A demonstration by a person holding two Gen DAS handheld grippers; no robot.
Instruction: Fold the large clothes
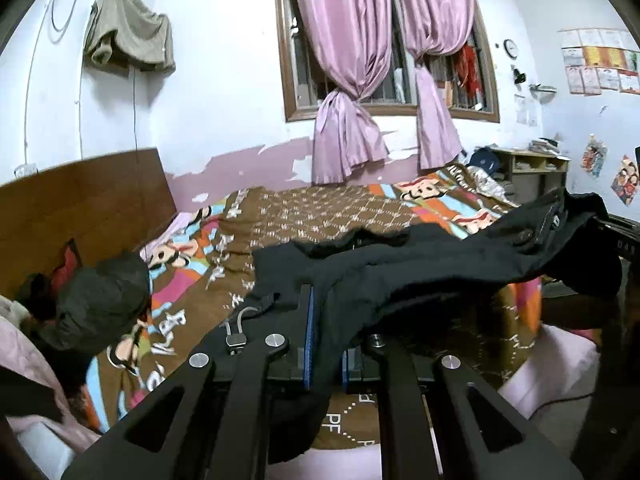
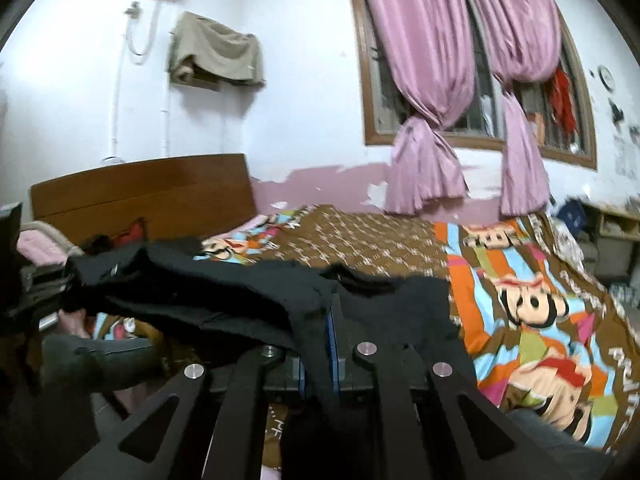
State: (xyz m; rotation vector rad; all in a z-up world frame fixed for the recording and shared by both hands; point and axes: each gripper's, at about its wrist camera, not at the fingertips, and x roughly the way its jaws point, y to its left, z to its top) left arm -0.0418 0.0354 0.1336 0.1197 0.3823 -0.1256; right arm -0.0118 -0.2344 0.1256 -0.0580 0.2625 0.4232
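Holding the black garment [image 1: 400, 276] stretched above the bed [image 1: 320, 216], both the left gripper [image 1: 326, 344] and right gripper [image 2: 332, 344] have jaws clamped on it; next, I'd guess, lowering it flat.

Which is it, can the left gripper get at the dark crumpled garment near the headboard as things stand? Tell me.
Probably not yet: the left gripper is shut on the black garment. The path over the patterned bedspread to the dark crumpled garment looks free.
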